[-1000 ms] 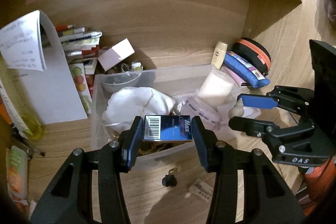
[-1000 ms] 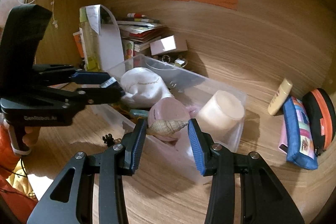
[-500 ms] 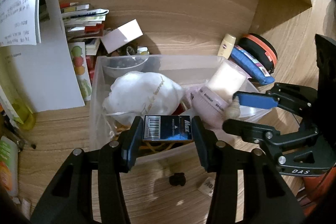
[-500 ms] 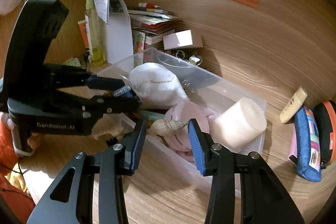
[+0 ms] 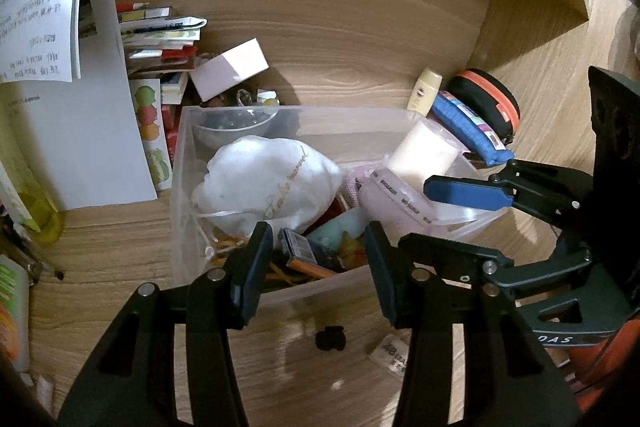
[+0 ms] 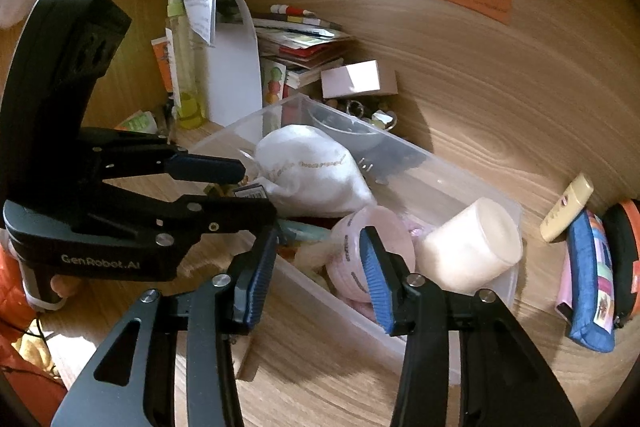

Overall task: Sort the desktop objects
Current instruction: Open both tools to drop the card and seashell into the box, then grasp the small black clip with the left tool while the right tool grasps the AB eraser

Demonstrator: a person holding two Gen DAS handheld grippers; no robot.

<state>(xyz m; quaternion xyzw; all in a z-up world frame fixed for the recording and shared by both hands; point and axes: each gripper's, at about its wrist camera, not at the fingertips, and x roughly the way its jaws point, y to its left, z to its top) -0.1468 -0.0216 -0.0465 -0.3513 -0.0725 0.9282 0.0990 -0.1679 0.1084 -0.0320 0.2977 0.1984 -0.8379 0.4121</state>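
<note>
A clear plastic bin (image 5: 316,115) (image 6: 416,163) on the wooden desk holds a white cloth pouch (image 5: 264,183) (image 6: 316,175), a pink pill case (image 5: 396,199) (image 6: 360,255), a cream roll (image 5: 424,151) (image 6: 472,247) and small items. The blue staple box (image 5: 298,247) lies inside at the bin's front. My left gripper (image 5: 318,251) (image 6: 236,187) is open and empty above the bin's front wall. My right gripper (image 6: 318,255) (image 5: 444,211) is open and empty over the bin's right part. The shell shows only as a pale shape (image 6: 316,255) between the right jaws, in the bin.
A blue pencil pouch (image 5: 468,125) (image 6: 588,287), an orange-black case (image 5: 490,99) and a cream tube (image 5: 426,87) (image 6: 566,213) lie right of the bin. A stack of booklets (image 5: 160,39), a white box (image 5: 230,69), curled paper (image 5: 60,67) stand behind. A black clip (image 5: 330,339) lies in front.
Both grippers opened. The staple box dropped from the left gripper into the bin; the shell left the right gripper and now lies in the bin.
</note>
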